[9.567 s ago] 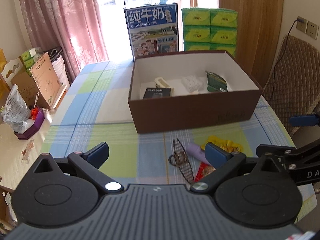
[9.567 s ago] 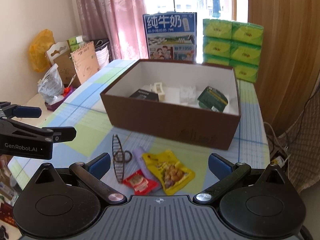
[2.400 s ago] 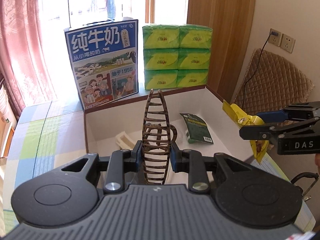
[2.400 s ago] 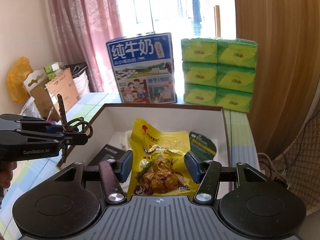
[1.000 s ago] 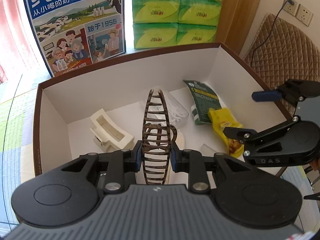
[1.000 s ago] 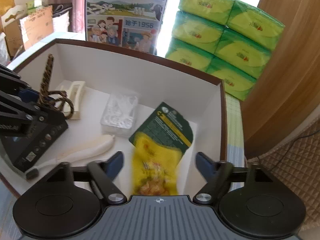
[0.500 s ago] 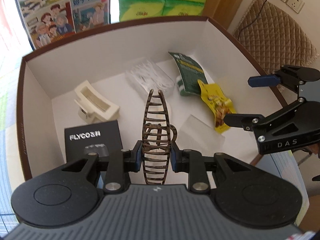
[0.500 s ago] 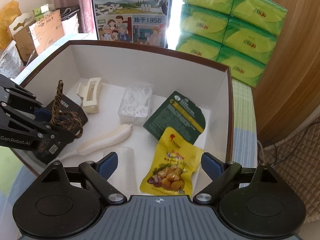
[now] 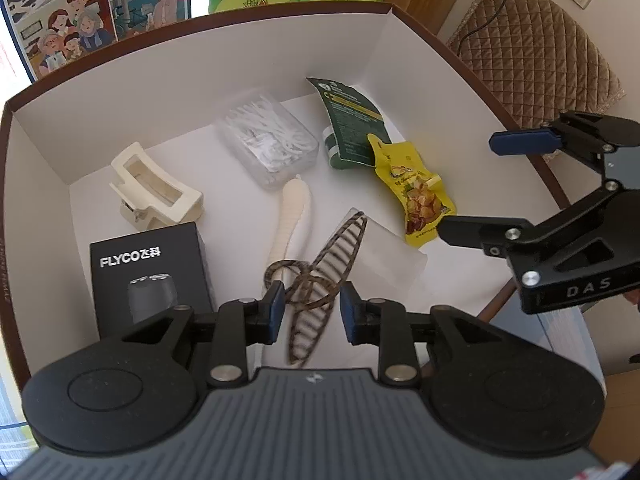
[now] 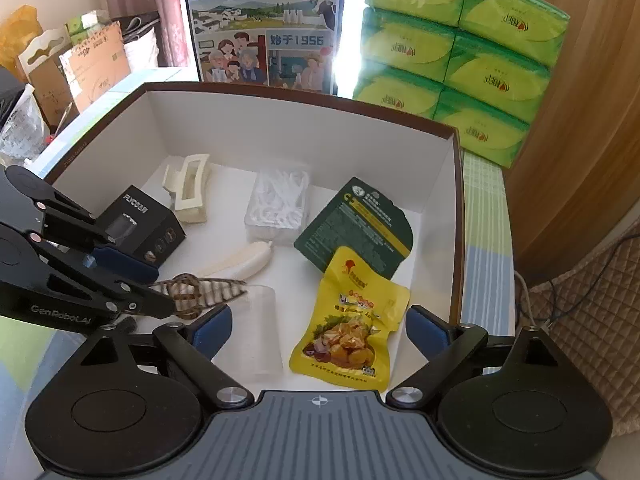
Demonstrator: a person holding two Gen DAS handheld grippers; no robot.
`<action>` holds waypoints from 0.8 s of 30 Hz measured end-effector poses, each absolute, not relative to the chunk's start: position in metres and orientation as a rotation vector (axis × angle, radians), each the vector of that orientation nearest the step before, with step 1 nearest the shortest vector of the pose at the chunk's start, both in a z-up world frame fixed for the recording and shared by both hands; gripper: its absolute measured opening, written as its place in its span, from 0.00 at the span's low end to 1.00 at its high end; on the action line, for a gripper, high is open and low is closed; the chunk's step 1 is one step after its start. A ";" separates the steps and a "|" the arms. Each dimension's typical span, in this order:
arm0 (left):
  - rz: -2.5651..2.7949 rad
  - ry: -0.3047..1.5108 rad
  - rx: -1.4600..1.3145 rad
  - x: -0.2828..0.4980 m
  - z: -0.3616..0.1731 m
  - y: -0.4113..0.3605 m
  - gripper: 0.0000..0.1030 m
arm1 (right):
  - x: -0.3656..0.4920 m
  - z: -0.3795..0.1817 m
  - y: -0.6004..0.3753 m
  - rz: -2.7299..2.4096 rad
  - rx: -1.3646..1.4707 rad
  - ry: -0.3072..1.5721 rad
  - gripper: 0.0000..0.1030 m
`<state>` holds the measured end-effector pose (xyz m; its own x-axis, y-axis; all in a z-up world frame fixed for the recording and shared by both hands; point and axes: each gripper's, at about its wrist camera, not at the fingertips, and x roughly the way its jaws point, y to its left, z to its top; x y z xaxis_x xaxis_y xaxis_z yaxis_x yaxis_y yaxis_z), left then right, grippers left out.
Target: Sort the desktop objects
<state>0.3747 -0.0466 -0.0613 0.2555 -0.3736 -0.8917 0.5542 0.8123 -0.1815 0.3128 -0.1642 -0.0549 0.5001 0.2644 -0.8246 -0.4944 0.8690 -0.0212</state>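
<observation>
Left gripper (image 9: 312, 306), jaws parted, lets the light, stiff, openwork hair clip (image 9: 324, 276) tip toward 1 o'clock into the box (image 9: 240, 20), best pinched across its ribs; right gripper (image 10: 318, 330) spread, empty.

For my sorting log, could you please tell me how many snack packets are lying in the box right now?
2: a yellow packet near the right wall, and a dark green packet just behind it, partly under its top edge. None seems hidden, though the tools cover the near corners.

Brown clip (image 9: 320, 280) tilted in box (image 9: 416, 60) (white-lined) — yellow packet (image 10: 348, 324) flat.
</observation>
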 end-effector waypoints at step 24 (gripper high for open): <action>-0.510 1.034 0.215 0.355 -0.022 -0.026 0.81 | 0.299 -0.047 -0.164 0.477 -0.208 0.961 0.95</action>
<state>0.3547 -0.0263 -0.0222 0.4081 -0.3023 -0.8614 0.4998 0.8636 -0.0663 0.2993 -0.1643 -0.0473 0.4795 0.2975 -0.8256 -0.4779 0.8776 0.0387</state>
